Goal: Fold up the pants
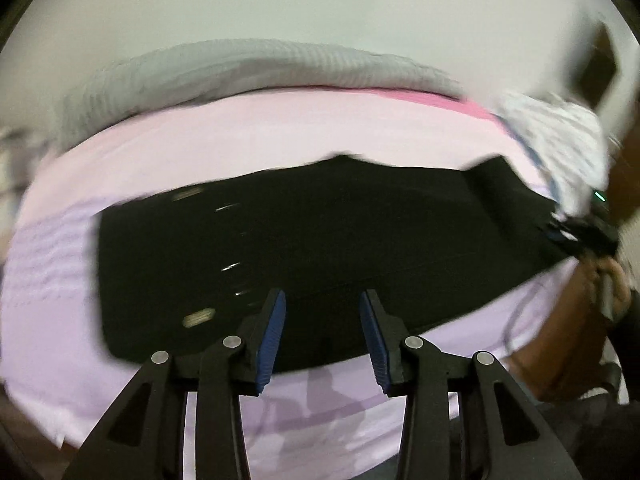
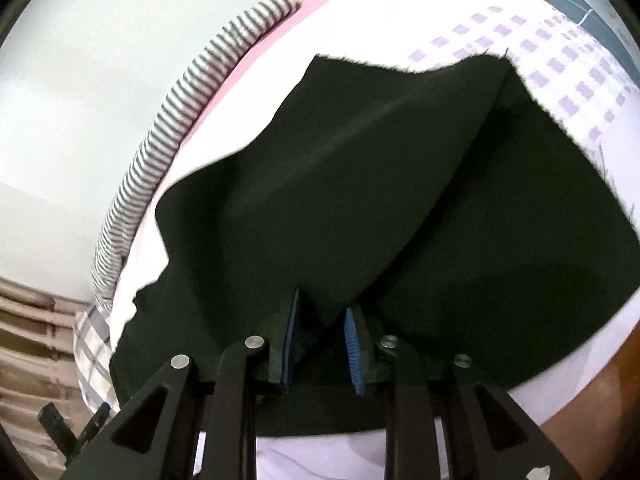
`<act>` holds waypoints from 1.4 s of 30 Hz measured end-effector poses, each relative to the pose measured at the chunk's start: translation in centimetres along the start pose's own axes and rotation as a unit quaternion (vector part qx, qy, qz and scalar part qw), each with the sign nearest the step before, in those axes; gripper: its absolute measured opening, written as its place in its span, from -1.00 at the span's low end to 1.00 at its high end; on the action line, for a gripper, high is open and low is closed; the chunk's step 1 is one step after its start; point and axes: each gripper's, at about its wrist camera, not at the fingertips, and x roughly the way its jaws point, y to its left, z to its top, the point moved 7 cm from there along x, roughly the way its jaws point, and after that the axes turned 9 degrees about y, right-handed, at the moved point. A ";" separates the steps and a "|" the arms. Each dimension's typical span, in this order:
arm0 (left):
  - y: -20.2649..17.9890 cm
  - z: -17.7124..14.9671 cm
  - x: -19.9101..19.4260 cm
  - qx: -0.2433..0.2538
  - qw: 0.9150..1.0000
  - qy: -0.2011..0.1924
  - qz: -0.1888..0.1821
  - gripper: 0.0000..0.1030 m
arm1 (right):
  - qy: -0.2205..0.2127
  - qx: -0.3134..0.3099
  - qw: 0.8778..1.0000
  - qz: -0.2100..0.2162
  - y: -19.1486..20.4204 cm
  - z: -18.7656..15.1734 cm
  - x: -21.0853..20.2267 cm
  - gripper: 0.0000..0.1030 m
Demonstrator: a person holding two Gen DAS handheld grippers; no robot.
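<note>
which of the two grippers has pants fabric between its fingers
The right gripper: a fold of the black pants rises between its fingers. The left gripper hangs open with nothing between them.

pants (image 2: 380, 184): matt black cloth | sheet (image 1: 280, 132): smooth lilac cloth | claw pads (image 1: 272, 336): ribbed blue rubber

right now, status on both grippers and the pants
Left gripper open, empty. Right gripper open, a fold of the black pants between its pads. Pants on the bed sheet; nothing in the way.

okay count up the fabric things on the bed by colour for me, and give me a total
Black: 1, the pants
Pale pink: 1, the sheet
Grey-and-white striped: 1, the striped cloth
White with lilac checks: 1, the checked cloth
Total: 4
</note>
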 end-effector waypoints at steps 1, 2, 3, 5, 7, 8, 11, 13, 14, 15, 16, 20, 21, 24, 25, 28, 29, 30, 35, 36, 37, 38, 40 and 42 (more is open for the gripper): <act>-2.1 0.6 0.9 0.022 1.000 0.003 -0.015 -0.20 | -0.002 0.001 1.000 0.000 -0.3 0.5 -0.1 -0.58; -3.6 1.0 1.5 0.036 0.999 0.005 -0.024 -0.20 | -0.003 0.002 1.000 0.003 -0.5 1.0 -0.2 -0.58; -5.7 1.6 2.6 0.058 0.998 0.011 -0.033 -0.20 | -0.004 0.002 1.000 0.003 -0.7 1.6 -0.4 -0.58; -9.0 2.2 4.3 0.093 0.994 0.022 -0.048 -0.20 | -0.008 0.000 1.000 -0.002 -1.2 2.6 -0.7 -0.58; -11.5 2.5 5.7 0.121 0.991 0.031 -0.056 -0.20 | -0.011 0.000 1.000 -0.007 -1.6 3.4 -1.0 -0.58; -12.9 2.7 6.5 0.136 0.988 0.034 -0.063 -0.20 | -0.014 0.002 1.000 -0.009 -1.8 3.8 -1.2 -0.58; -16.1 2.7 8.1 0.166 0.982 0.045 -0.075 -0.20 | -0.016 0.005 1.000 -0.009 -2.3 4.9 -1.8 -0.58; -18.0 2.6 9.2 0.188 0.977 0.055 -0.082 -0.20 | -0.018 0.003 1.000 -0.007 -2.5 5.4 -2.3 -0.58; -19.0 2.7 9.5 0.197 0.975 0.058 -0.086 -0.20 | -0.019 0.002 1.000 -0.007 -2.6 5.7 -2.5 -0.58; -20.2 2.5 10.0 0.206 0.973 0.060 -0.089 -0.20 | -0.019 0.003 1.000 -0.006 -2.6 6.0 -2.7 -0.58; -20.8 2.5 10.2 0.215 0.970 0.061 -0.091 -0.20 | -0.019 0.004 1.000 0.001 -2.7 6.2 -2.9 -0.58; -23.1 2.3 11.3 0.252 0.962 0.063 -0.086 -0.20 | -0.024 0.007 1.000 0.006 -3.0 6.8 -3.4 -0.58; -23.5 2.2 11.5 0.258 0.960 0.065 -0.088 -0.20 | -0.025 0.010 1.000 0.009 -3.2 6.9 -3.5 -0.59; -24.6 2.0 12.3 0.272 0.955 0.073 -0.094 -0.20 | -0.026 0.019 0.999 0.015 -3.5 7.4 -3.7 -0.59; -25.0 1.9 12.6 0.278 0.953 0.075 -0.094 -0.20 | -0.028 0.021 0.999 0.016 -3.7 7.5 -3.7 -0.59; -25.8 1.8 13.2 0.291 0.949 0.081 -0.090 -0.20 | -0.034 0.024 0.999 0.013 -4.1 7.8 -4.3 -0.59; -26.0 1.9 13.5 0.292 0.949 0.082 -0.087 -0.20 | -0.036 0.026 0.999 0.016 -4.2 8.0 -4.5 -0.59; -26.3 1.9 13.9 0.292 0.949 0.081 -0.086 -0.20 | -0.037 0.028 0.999 0.014 -4.3 8.3 -4.7 -0.59; -27.2 2.6 14.9 0.278 0.952 0.081 -0.099 -0.30 | -0.039 0.025 0.999 0.011 -4.4 8.9 -5.5 -0.78; -27.4 2.6 15.0 0.279 0.951 0.083 -0.104 -0.41 | -0.037 0.023 0.999 0.009 -4.3 8.9 -5.6 -0.80; -27.5 2.6 15.2 0.280 0.950 0.085 -0.105 -0.53 | -0.034 0.022 0.999 0.007 -4.1 9.0 -5.7 -0.80; -27.7 2.7 15.4 0.281 0.950 0.086 -0.104 -0.56 | -0.031 0.021 0.999 0.005 -4.0 9.0 -5.9 -0.80; -27.8 2.9 15.7 0.283 0.950 0.087 -0.098 -0.77 | -0.031 0.019 0.999 0.010 -3.5 9.1 -6.4 -0.82; -27.9 3.2 15.9 0.281 0.951 0.088 -0.100 -0.84 | -0.027 0.016 0.999 0.016 -2.9 9.4 -6.9 -0.82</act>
